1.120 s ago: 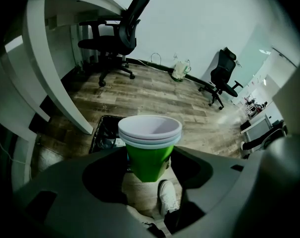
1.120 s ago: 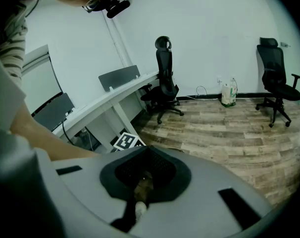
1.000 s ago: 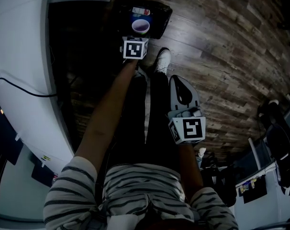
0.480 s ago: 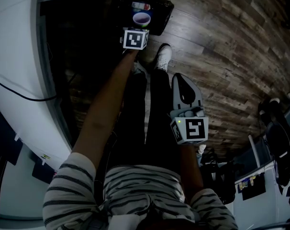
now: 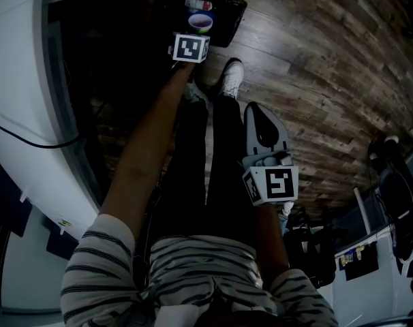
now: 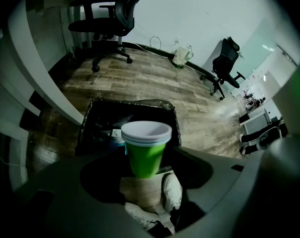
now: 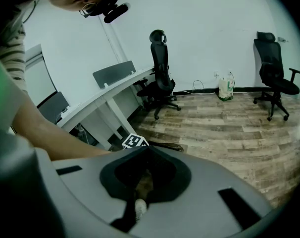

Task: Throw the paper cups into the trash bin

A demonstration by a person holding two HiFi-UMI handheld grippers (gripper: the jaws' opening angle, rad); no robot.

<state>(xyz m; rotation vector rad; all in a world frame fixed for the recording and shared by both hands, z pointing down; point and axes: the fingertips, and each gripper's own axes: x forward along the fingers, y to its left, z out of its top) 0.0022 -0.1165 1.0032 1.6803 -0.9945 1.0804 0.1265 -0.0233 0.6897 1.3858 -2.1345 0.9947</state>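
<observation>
**Cups held over the bin, not yet dropped**

The left gripper has a nested stack of green paper cups between its jaws. The jaws stand wide and are clamped on the sides of the stack, which hangs upright with its white rims uppermost. The stack sits over the open mouth of the black-lined trash bin, toward the bin's near edge, and is clear of the liner. The bin stands on the wood floor, just beyond the person's white shoe.

The right gripper is held back beside the person's leg, well apart from the bin. Its jaws are closed together with nothing in them.

Judging from this, the carrying is done and only the release is left: the left jaws need to part so the stack falls in. Some litter, blue and white, already lies in the bin, but it is too dark to tell whether any of it is a cup. No other paper cups show on the floor in any view.
</observation>
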